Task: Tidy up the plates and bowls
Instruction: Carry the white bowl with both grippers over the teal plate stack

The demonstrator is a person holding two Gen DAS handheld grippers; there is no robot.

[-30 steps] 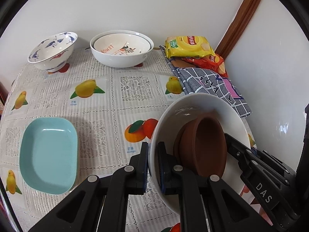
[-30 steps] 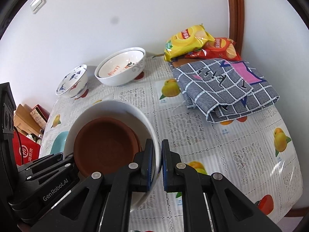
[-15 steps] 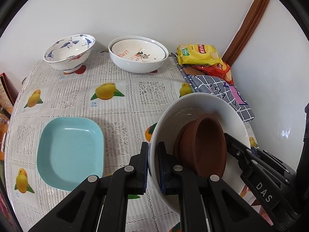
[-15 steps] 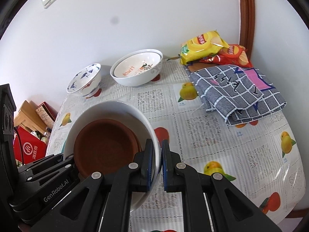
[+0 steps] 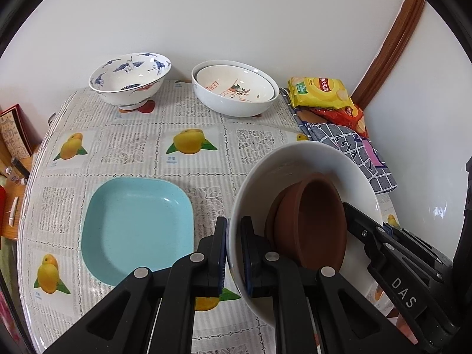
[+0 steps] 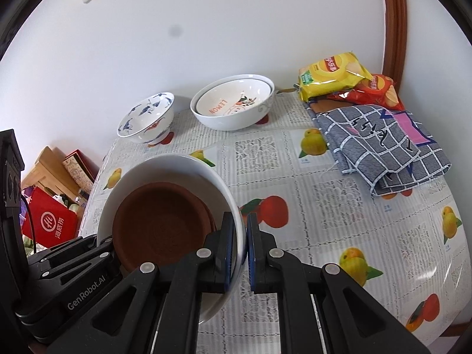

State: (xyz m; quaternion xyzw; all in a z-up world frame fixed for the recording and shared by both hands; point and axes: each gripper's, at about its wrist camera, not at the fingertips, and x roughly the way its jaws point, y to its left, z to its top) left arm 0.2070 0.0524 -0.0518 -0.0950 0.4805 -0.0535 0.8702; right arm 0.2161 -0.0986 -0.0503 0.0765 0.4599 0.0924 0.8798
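Both grippers hold one large white bowl (image 5: 306,159) by opposite rims, above the table; brown dishes (image 5: 312,221) sit nested inside it. My left gripper (image 5: 233,250) is shut on its left rim. My right gripper (image 6: 241,250) is shut on its right rim; the white bowl (image 6: 165,168) and brown dishes (image 6: 159,224) show there too. A light blue square plate (image 5: 135,227) lies on the table to the left. A blue-patterned bowl (image 5: 129,79) and a stack of white bowls (image 5: 236,91) stand at the back.
Snack bags (image 5: 321,94) and a folded checked cloth (image 5: 354,153) lie at the back right near the wall corner. The fruit-print tablecloth (image 5: 188,147) covers the table. A red bag (image 6: 50,224) and boxes sit beyond the table's left edge.
Both grippers with the white bowl have pulled back and risen from the table's far side; the blue plate and back bowls now appear farther right in the left view.
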